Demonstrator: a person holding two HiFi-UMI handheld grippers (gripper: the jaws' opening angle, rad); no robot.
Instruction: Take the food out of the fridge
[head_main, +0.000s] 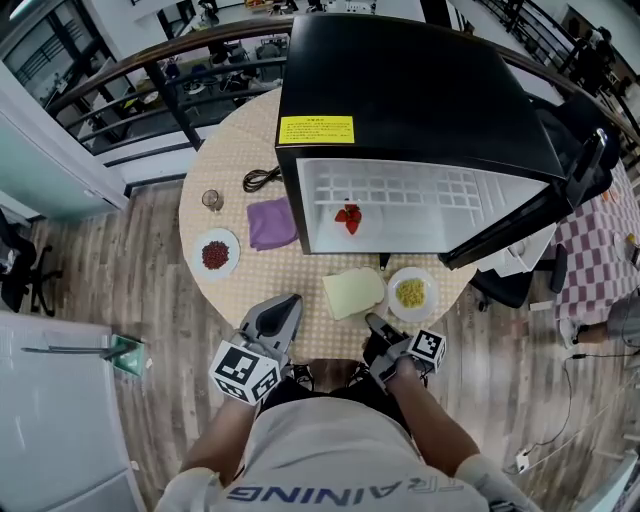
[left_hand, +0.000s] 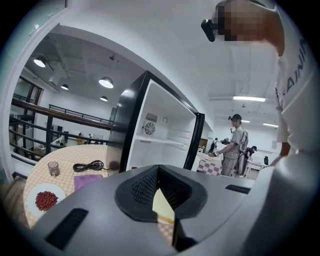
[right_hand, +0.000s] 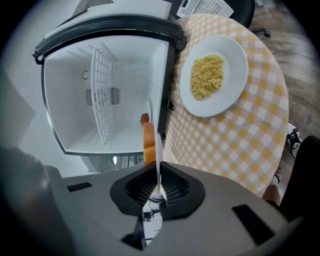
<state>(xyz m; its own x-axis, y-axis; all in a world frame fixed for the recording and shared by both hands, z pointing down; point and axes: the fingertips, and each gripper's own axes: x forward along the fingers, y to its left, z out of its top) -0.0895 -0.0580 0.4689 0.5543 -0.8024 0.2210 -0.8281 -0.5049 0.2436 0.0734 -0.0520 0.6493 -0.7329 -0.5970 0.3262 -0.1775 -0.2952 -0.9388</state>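
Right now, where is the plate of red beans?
Head view: the plate of red beans sits on the left of the table, beside the purple cloth, with the glass just beyond it.

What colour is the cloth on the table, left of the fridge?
The cloth is purple; the head view shows it best.

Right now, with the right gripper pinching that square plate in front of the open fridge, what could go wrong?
The right gripper pinches the square plate only by its thin edge, so it might slip or tilt. The plate of yellow grains is close beside it; a sideways swing could knock it. Both are in front of the fridge, in the way of a reach for the red food inside.
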